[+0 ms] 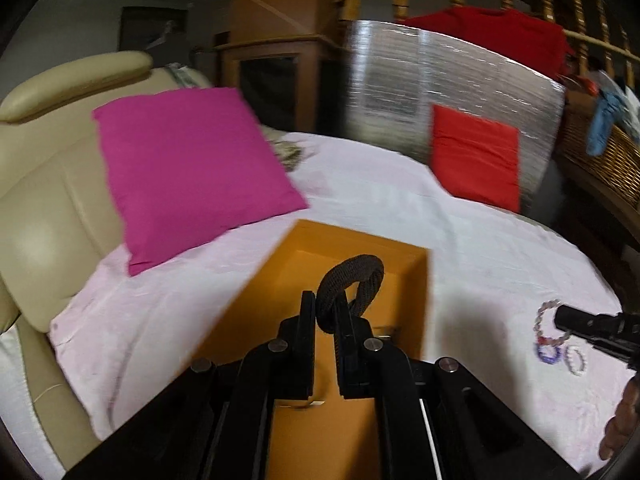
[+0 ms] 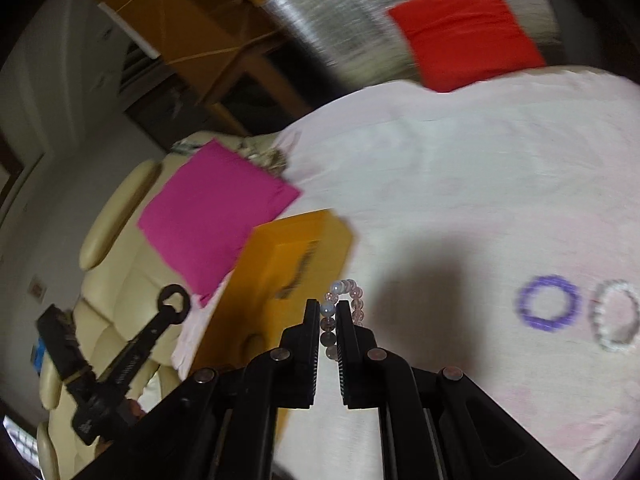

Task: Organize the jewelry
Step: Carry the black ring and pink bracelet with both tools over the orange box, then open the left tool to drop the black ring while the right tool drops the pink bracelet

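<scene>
No legible writing was found; dark print on the orange box (image 2: 296, 256) was too blurred to read. A dark braided bangle (image 1: 352, 284) was clamped in the left gripper (image 1: 324, 316), low centre, over the box's open interior. A pink-and-pale beaded bracelet (image 2: 344, 292) was pinched in the right gripper (image 2: 326, 312). At right, a purple bracelet (image 2: 548, 304) and a white bracelet (image 2: 616, 320) were seen side by side on the pink sheet (image 2: 460, 184).
</scene>
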{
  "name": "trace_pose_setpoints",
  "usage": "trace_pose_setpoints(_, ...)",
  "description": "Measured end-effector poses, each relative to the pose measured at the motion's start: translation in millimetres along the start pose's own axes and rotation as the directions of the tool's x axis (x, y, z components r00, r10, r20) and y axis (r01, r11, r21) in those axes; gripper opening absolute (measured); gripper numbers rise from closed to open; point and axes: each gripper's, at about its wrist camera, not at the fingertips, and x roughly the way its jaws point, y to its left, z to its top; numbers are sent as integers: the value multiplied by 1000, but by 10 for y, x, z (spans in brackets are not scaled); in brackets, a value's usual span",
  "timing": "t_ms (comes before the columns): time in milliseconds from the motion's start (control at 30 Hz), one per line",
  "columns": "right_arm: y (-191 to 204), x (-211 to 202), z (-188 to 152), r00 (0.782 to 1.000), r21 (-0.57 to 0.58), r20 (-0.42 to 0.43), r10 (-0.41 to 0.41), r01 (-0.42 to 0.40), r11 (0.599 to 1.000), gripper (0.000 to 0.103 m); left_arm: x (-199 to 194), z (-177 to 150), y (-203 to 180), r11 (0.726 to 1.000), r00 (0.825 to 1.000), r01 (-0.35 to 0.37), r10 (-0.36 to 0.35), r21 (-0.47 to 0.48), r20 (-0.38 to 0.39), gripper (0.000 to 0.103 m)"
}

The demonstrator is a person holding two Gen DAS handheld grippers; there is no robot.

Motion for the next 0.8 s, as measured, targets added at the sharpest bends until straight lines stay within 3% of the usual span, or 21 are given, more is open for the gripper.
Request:
trace_pose_setpoints(167,481,358,-27,995,-59,-74,65,-69,996,9,150,13,341,1000,999,-22,22,6,-40,8)
trace_pose_setpoints(267,679,609,-63,989,-77,-124,79,-89,993,9,297,40,423,999,997,12,-9,29,-75,8)
trace_pose_setpoints(433,885,1038,-169,977,-112,-205,52,-76,991,9,664,67,432,996,985,60,-49,65,-166,8)
trace_pose_setpoints(567,909,1294,-187,971,-116,-237,19,-47,992,9,968,91,437,992,964,108,-88,68,-250,8)
trace_pose_setpoints(800,940,1653,-189,958,-156,-277,-76,34,987,9,1266,42,395,989,940,106,-67,101,-333,8)
